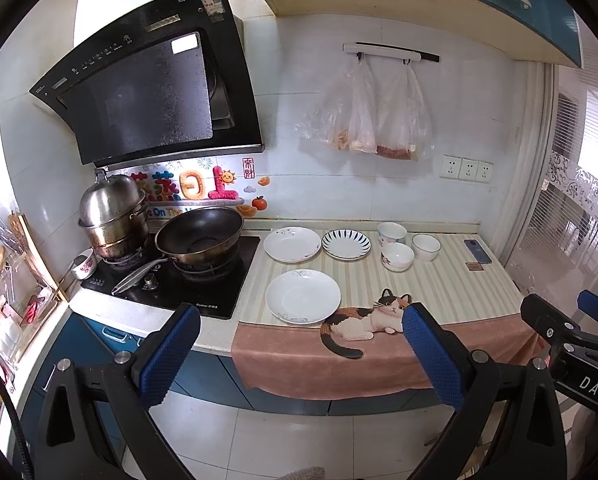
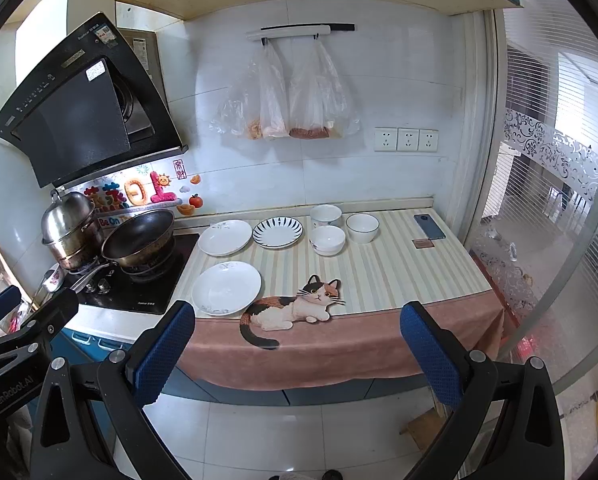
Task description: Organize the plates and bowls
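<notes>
On the striped counter mat [image 1: 439, 280] lie a white plate [image 1: 303, 296] at the front, a second white plate [image 1: 292, 244] behind it and a blue-striped plate [image 1: 346, 244] to its right. Three white bowls [image 1: 397, 256] [image 1: 392, 233] [image 1: 426, 247] stand further right. The right wrist view shows the same plates [image 2: 226, 288] [image 2: 225, 237] [image 2: 277, 232] and bowls [image 2: 328, 240]. My left gripper [image 1: 301, 354] is open and empty, held back from the counter edge. My right gripper [image 2: 297, 354] is also open and empty, beside it.
A gas hob [image 1: 203, 280] with a black wok [image 1: 199, 234] and a steel steamer pot [image 1: 113, 216] is left of the mat. A phone [image 1: 477, 251] and small card lie at the far right. Plastic bags [image 1: 371, 116] hang on the wall. A glass door is to the right.
</notes>
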`<control>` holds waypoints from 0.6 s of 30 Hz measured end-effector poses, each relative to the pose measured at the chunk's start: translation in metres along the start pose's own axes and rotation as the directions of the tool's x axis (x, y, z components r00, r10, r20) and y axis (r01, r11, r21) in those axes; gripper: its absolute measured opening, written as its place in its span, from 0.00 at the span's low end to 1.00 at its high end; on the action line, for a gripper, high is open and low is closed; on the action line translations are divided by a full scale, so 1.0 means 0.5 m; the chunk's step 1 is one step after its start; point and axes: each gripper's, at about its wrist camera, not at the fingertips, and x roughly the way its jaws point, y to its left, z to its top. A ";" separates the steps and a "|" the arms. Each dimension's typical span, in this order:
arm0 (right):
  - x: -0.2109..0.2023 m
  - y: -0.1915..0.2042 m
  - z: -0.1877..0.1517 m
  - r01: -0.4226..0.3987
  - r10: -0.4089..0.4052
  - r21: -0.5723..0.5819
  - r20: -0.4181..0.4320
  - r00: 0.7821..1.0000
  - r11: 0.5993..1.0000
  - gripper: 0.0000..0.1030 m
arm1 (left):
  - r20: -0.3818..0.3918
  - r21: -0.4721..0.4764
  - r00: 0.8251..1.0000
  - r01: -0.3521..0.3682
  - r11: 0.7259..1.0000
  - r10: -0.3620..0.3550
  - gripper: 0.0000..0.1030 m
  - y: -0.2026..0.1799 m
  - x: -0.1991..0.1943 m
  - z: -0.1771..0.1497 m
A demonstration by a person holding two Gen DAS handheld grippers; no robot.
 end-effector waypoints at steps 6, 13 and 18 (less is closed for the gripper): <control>0.001 0.000 0.004 0.000 0.000 0.004 0.000 1.000 1.000 1.00 | 0.001 0.000 1.000 0.001 1.000 -0.001 1.00 0.001 -0.002 0.002; 0.000 -0.005 0.005 -0.003 0.003 0.006 0.000 1.000 1.000 1.00 | 0.000 -0.002 1.000 0.001 1.000 -0.001 1.00 0.001 -0.001 0.005; -0.001 -0.005 0.006 -0.003 0.003 0.007 0.000 1.000 1.000 1.00 | 0.001 -0.001 1.000 -0.002 1.000 0.002 1.00 -0.001 -0.001 0.004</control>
